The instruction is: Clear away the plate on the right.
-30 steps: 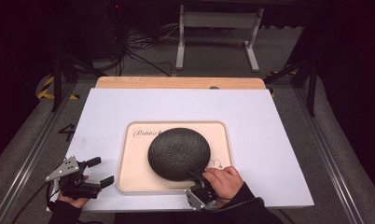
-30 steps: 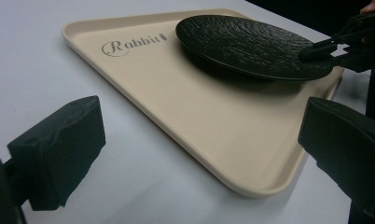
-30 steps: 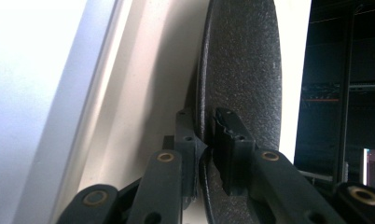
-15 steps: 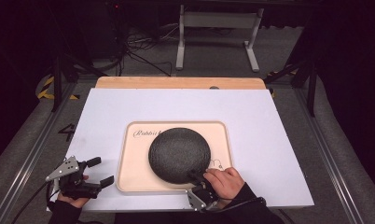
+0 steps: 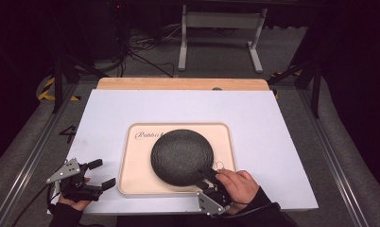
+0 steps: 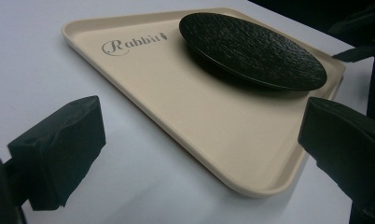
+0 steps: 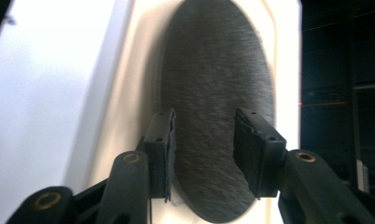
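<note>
Between the earlier pictures and this one the right gripper (image 5: 208,178) had drawn slightly back from the black plate (image 5: 182,156), and its jaws had just been opening; in the right gripper view the pads (image 7: 161,149) stood apart on either side of the plate's near rim without pressing on it, so the plate looked freshly let go rather than held. That suggested the placing was done: the plate lay flat on the cream tray (image 5: 131,177), toward its right half, partly covering the printed word, and the tray itself sat square on the white table sheet (image 5: 103,113). The right hand (image 5: 237,185) was rolled so that its gripper lay on its side, pointing up the table at the plate's near edge. The left gripper (image 5: 96,175) rested near the table's front left corner, just beside the tray's left rim, jaws wide and empty, aimed across the tray at the plate and touching neither.
</note>
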### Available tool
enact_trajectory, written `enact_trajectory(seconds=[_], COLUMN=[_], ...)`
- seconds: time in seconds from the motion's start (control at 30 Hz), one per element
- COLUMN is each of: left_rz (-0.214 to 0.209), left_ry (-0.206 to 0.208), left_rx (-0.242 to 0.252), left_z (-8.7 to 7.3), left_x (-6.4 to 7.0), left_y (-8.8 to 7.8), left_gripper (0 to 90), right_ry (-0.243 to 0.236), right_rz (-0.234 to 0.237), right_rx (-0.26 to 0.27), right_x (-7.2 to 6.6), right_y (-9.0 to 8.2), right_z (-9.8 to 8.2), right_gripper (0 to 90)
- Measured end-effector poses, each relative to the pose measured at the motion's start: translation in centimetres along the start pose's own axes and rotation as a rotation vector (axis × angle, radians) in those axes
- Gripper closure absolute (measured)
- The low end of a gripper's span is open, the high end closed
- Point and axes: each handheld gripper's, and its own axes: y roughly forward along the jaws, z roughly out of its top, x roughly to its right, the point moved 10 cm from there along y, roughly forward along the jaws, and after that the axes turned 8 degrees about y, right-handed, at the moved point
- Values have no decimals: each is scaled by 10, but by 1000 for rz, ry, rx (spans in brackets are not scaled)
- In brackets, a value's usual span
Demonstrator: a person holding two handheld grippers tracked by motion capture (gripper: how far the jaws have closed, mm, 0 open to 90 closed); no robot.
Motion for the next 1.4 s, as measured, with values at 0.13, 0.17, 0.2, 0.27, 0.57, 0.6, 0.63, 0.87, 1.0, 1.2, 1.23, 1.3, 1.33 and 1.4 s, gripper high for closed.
enact_trajectory(seconds=[0.13, 0.17, 0.2, 0.27, 0.57, 0.6, 0.63, 0.87, 1.0, 1.2, 1.23, 1.3, 1.33, 1.4], left_rz=[2, 2, -1, -1, -2, -2, -1, -2, -3, 1, 1, 2, 1, 1], left_ry=[0, -3, -2, 1, 2, 3, 2, 2, 2, 2, 2, 0, 0, -3], left_rx=[1, 2, -1, -1, 0, 0, 0, 0, 0, 3, 3, 3, 3, 4], left_z=[0, 0, 0, 0, 0, 0, 0, 0, 0, 0, 0, 0, 0, 0], left_x=[0, 0, 0, 0, 0, 0, 0, 0, 0, 0, 0, 0, 0, 0], left_y=[0, 0, 0, 0, -1, -1, -1, -1, -1, 0, 0, 0, 0, 0], left_gripper=[13, 13, 13, 13, 13, 13, 13, 14, 14, 13, 13, 13, 13, 13], right_ry=[26, 42, 57, 105, 341, 372, 395, 600, 721, 839, 853, 881, 890, 902], right_rz=[-36, -45, -53, -67, -123, -132, -139, -144, -151, -153, -155, -160, -164, -174], right_rx=[32, 44, 56, 73, 185, 192, 197, 293, 328, 345, 348, 348, 345, 348], right_x=[11, 13, 16, 20, 39, 41, 42, 54, 60, 64, 65, 65, 66, 66], right_y=[-6, -8, -9, -12, -23, -25, -26, -35, -40, -48, -49, -52, -53, -55], right_z=[-1, -2, -3, -6, -21, -24, -26, -42, -56, -78, -80, -88, -92, -99], right_gripper=[541, 519, 502, 472, 363, 356, 351, 348, 333, 312, 309, 299, 296, 294])
